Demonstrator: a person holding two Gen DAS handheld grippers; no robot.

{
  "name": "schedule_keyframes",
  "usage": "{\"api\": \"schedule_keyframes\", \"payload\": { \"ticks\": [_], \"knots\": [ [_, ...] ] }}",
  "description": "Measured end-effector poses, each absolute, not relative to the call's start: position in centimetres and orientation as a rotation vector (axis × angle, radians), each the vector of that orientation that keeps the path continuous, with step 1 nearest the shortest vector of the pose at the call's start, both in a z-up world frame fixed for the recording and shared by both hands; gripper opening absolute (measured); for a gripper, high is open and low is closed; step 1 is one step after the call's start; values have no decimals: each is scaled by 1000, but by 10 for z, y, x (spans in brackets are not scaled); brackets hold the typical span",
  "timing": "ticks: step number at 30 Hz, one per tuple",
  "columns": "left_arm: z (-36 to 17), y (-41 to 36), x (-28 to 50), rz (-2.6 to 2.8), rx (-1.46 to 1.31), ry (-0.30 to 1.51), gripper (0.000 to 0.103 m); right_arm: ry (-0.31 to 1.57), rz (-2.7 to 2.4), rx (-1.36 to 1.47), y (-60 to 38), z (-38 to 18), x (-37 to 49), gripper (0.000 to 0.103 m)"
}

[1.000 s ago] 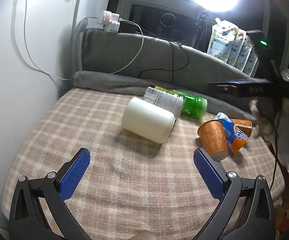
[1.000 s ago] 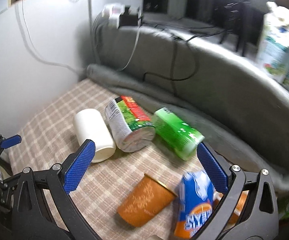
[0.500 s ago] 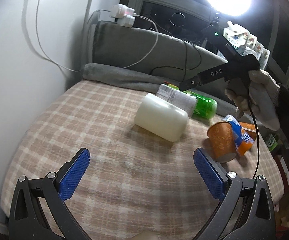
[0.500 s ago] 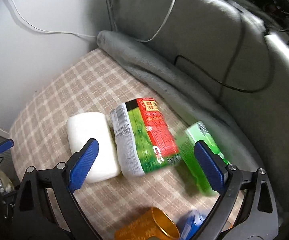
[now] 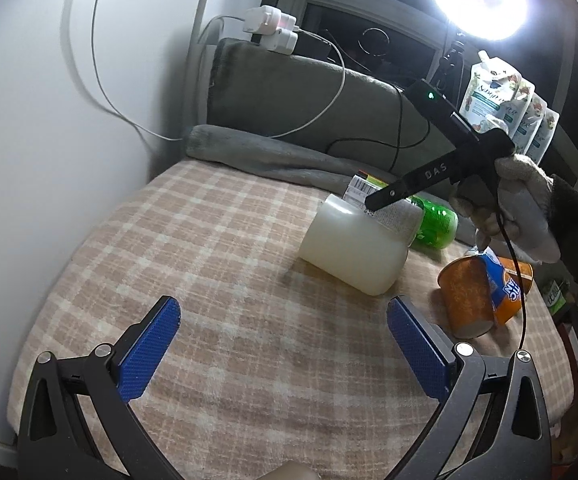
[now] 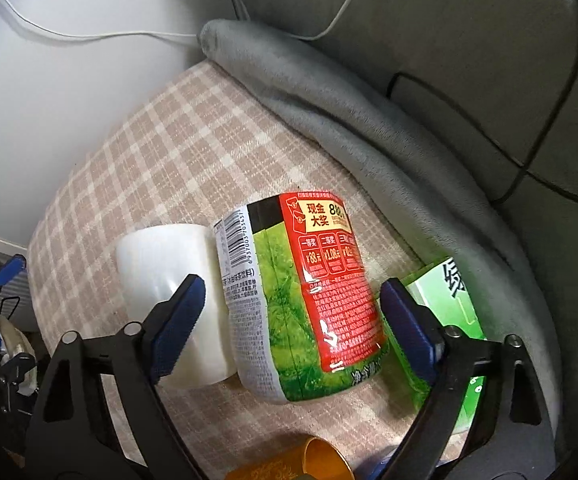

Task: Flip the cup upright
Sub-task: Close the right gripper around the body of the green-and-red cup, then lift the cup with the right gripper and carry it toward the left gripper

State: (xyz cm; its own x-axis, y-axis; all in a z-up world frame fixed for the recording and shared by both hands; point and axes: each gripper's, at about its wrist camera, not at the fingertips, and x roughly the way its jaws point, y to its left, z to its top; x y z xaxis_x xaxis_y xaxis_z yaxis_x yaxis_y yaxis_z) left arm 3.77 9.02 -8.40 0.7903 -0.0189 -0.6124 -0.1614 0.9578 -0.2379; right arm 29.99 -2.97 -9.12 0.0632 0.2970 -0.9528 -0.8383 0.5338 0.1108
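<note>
Looking along the left gripper, its ribbed blue pads stand wide apart with nothing between them, over a broad bare stretch of the soft pink-and-cream checked blanket. That open cloth runs far to a rolled grey fleece and left to the plain white wall. To the far right lies the smooth white plastic cup, on its side and touching a label-wrapped cup behind it. Right of it, near the blanket's right edge, a glossy orange paper cup stands mouth down against a blue-and-orange wrapped cup. Above the cluster a gloved hand holds the black right gripper.

From the right wrist camera, the right gripper spreads its pads wide, straddling the green-and-red shrink-wrapped cup, which lies on its side; whether the pads touch it I cannot tell. The white cup presses its left flank; a bright green cup lies just right, hard by the grey fleece. Bare checked cloth opens far and left. A gold rim shows at the near edge.
</note>
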Motion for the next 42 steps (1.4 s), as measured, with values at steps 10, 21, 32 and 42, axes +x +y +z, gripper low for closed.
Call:
{"api": "schedule_keyframes", "payload": {
  "ticks": [10,21,32,42],
  "knots": [
    [-81,92,37,91,-278,649,102,1189,919,-597,-27,-94,297,83],
    [-81,91,37,94,-274,645,102,1133,899,-592,-34,-78,295,82],
    [-72,87,32,91,-263,628,102,1008,881,-566,-58,-24,272,82],
    [-63,75,18,53,-259,619,102,939,928,-582,-85,4,199,82]
  ]
}}
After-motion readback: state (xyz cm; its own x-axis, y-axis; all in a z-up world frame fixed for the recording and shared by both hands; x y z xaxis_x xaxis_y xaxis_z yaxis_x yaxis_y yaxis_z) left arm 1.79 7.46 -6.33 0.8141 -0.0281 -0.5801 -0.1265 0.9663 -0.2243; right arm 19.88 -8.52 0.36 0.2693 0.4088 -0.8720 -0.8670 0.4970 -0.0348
